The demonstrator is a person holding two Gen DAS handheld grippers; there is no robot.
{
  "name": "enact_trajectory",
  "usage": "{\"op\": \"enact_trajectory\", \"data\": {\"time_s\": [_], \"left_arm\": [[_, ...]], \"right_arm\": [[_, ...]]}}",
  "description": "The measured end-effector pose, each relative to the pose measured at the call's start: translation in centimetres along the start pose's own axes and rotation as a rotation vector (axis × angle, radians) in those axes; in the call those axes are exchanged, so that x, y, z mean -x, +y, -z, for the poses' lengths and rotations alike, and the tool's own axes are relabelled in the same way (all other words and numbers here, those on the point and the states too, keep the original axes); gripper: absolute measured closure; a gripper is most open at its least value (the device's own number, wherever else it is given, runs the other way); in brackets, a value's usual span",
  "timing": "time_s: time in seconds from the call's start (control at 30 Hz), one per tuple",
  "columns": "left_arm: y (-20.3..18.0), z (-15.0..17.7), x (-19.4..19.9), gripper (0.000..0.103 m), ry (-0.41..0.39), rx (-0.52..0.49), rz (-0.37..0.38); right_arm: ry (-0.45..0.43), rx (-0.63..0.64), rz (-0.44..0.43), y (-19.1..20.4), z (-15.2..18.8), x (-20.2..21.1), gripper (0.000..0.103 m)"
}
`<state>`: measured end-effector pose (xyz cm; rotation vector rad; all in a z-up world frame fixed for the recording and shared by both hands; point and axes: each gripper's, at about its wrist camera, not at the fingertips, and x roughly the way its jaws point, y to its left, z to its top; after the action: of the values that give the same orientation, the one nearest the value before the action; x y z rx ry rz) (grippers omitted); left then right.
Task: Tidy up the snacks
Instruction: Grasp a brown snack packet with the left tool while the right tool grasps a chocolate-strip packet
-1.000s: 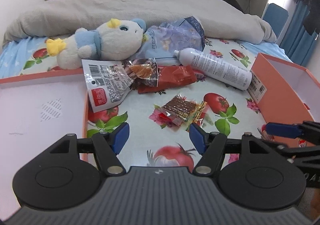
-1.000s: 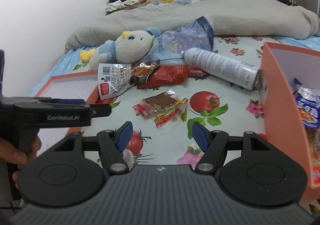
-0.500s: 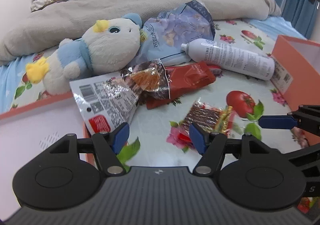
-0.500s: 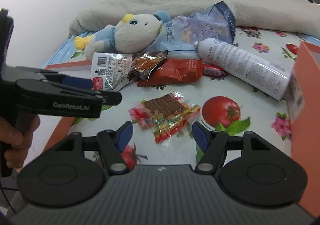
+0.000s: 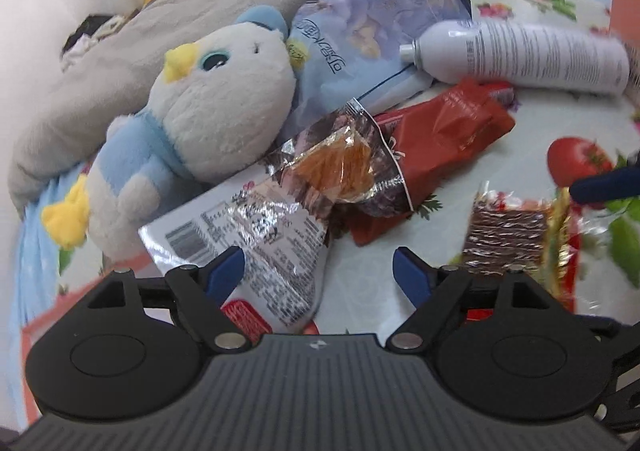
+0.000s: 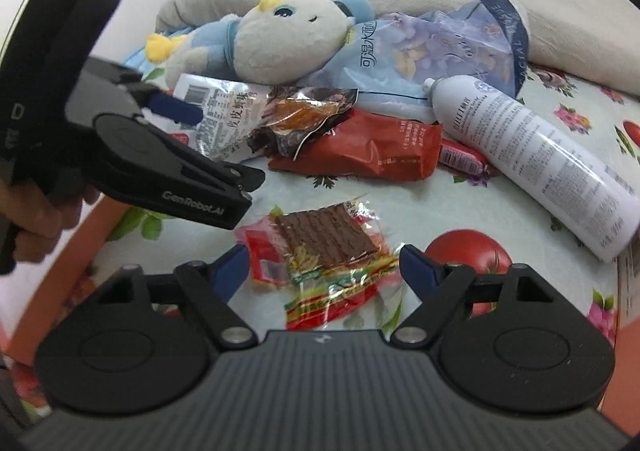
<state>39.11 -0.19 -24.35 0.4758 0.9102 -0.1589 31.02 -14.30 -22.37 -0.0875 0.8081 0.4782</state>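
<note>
On the bed (image 6: pixel 540 99), the wafer packet (image 6: pixel 326 251) lies flat between the right gripper (image 6: pixel 322 265) jaws, which are opening, nothing held; best to pinch its crimped edge. The left gripper (image 5: pixel 318 271) jaws, also opening and empty, hover over the white packet (image 5: pixel 256 239)

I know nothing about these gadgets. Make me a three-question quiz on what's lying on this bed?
1. True or false: the white spray bottle stands upright.
2. What lies between the right gripper's fingers: A) plush toy, B) chocolate wafer pack, C) red pouch?
3. Fill in: the left gripper hovers over the ___ packet with the barcode.

Key: 1 false, it lies on its side. 2 B; the jaws are opening and not touching it. 3 white.
</note>
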Motion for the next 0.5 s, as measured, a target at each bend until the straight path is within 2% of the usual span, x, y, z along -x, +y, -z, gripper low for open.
{"op": "enact_trajectory", "data": {"time_s": [0.13, 0.33, 0.43, 0.5], "left_arm": [[-0.7, -0.3, -1.3, 0.017, 0.005, -0.082, -0.039], [0.2, -1.0, -2.5, 0.016, -0.003, -0.078, -0.043], [1.0, -1.2, -2.9, 0.017, 0.011, -0.048, 0.000], [1.7, -1.2, -3.1, 0.022, 0.023, -0.016, 0.036]], "right_arm": [[0.020, 0.021, -0.006, -0.3, -0.1, -1.2, 0.019], [0.020, 0.049, -0.012, -0.4, 0.1, -2.2, 0.018], [0.019, 0.070, -0.019, -0.3, 0.3, -2.4, 0.018], [0.016, 0.057, -0.039, -0.7, 0.3, -2.4, 0.018]]}}
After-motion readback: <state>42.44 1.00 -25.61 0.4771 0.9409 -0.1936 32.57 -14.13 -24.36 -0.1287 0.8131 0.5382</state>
